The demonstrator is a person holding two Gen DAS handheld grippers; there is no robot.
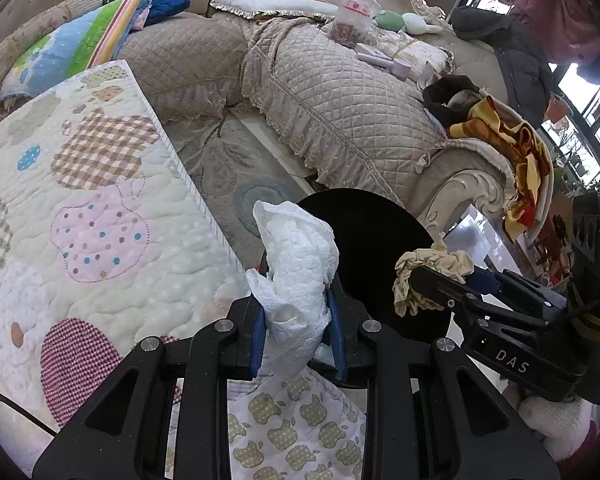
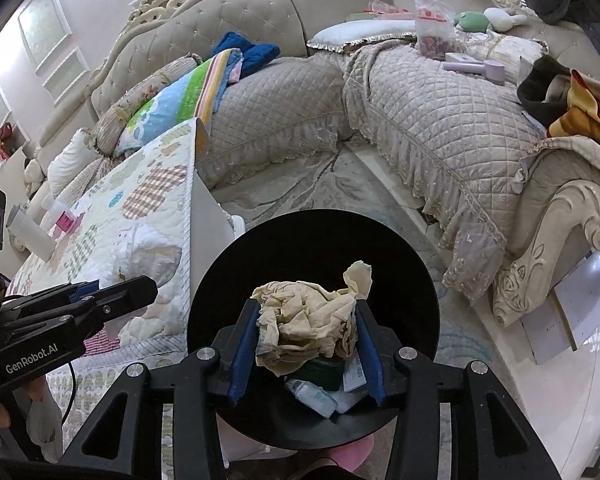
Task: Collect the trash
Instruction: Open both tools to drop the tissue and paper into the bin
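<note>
Mid-drop, both loads over the black bin [image 2: 312, 264]. Left claw [image 1: 298, 320] clamped on white crumpled tissue [image 1: 296, 268] near the rim; right claw [image 2: 306, 344] pinching beige crumpled paper [image 2: 304, 320] above the opening. Next, likely: release beige first, then carry white over.

My left tool [image 1: 298, 320] clamps white tissue [image 1: 296, 276] at quilt [image 1: 92, 216] edge. Right tool [image 1: 420, 280] pinches beige wad [image 1: 424, 276] over black bin [image 1: 372, 240]. Sofa [image 1: 340, 96] behind.
</note>
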